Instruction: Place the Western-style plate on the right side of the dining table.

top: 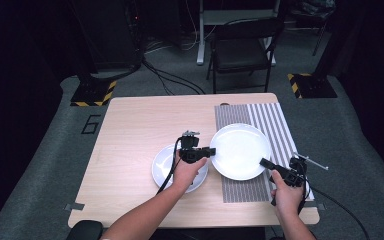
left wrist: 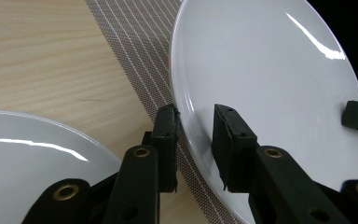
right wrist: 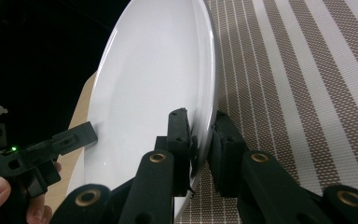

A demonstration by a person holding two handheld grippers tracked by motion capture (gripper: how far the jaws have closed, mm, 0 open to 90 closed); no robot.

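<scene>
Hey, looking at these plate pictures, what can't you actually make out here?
- Whether the large plate is lifted off the striped mat or resting on it: the high view looks from above and the plate covers the gap.
- The near side of the small plate: high view, covered by the left hand.
- The small plate's full outline: left gripper view, cut off by the edges and jaws.
- The room behind the table: high view, too dark.

small white round plate point(top: 166, 167): partly hidden by the left hand point(top: 189, 170)
large white round plate point(left wrist: 270, 84): right side cut off
</scene>
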